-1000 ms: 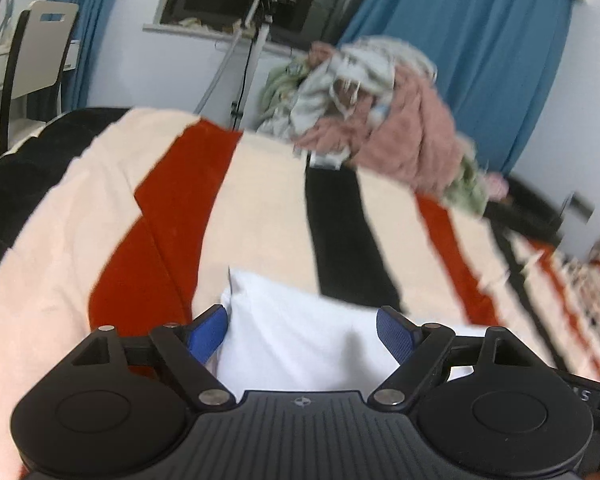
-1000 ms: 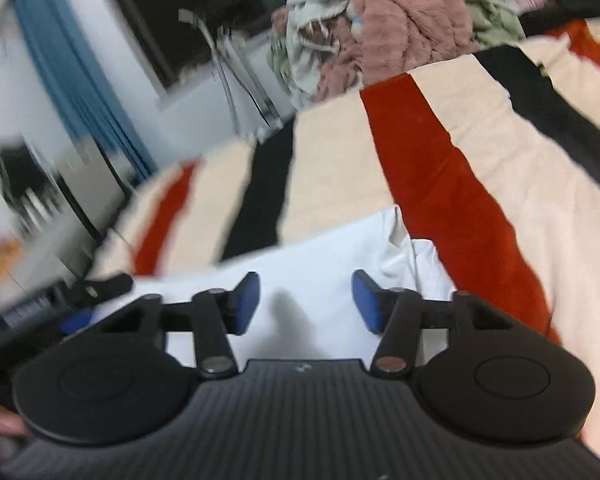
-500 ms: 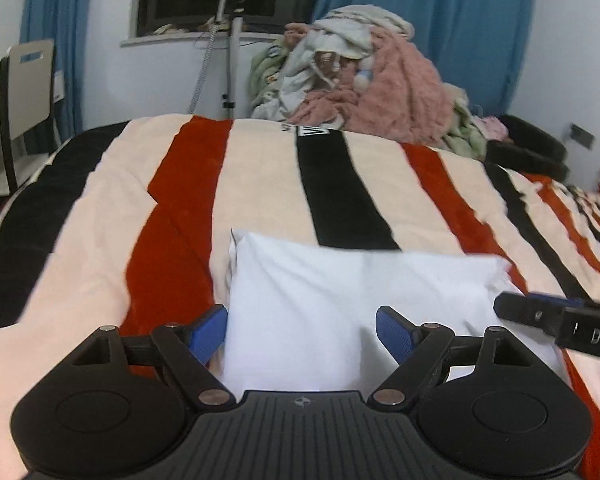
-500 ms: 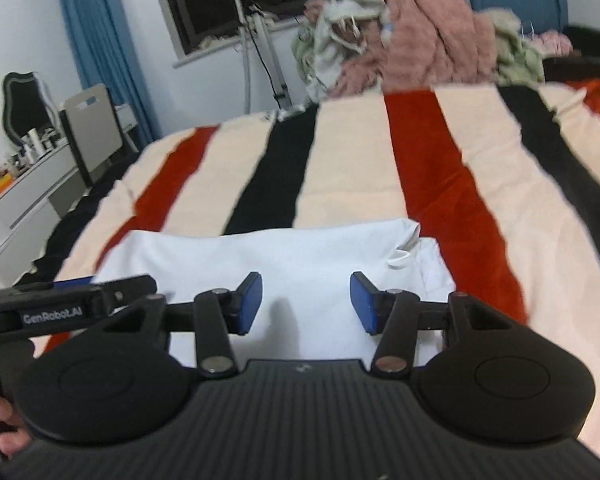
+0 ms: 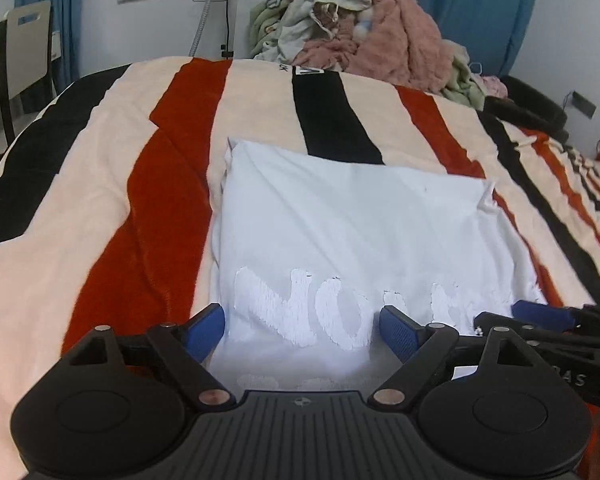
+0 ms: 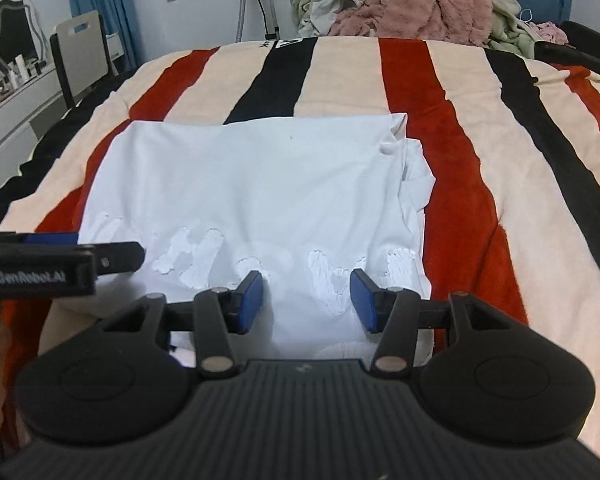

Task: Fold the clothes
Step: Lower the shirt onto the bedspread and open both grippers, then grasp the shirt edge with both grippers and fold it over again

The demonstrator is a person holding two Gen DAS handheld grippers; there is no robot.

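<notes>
A white folded garment [image 5: 352,232] with raised white lettering lies flat on the striped blanket; it also shows in the right wrist view [image 6: 252,192]. My left gripper [image 5: 302,334] is open and empty, hovering over the garment's near left part. My right gripper [image 6: 306,300] is open and empty over the garment's near right part. Each gripper shows in the other's view, the right gripper [image 5: 540,320] at the right and the left gripper [image 6: 60,256] at the left. A bunched corner [image 6: 394,140] sticks up at the garment's far right.
The bed carries a red, black and cream striped blanket [image 5: 100,200]. A heap of clothes [image 5: 364,36] sits at the far end. A chair [image 6: 80,52] and a white dresser [image 6: 12,108] stand to the left. A metal stand [image 5: 228,8] rises behind the bed.
Both grippers have pulled back and risen over the near edge, so more of the garment and its lettering shows. Both stay open.
</notes>
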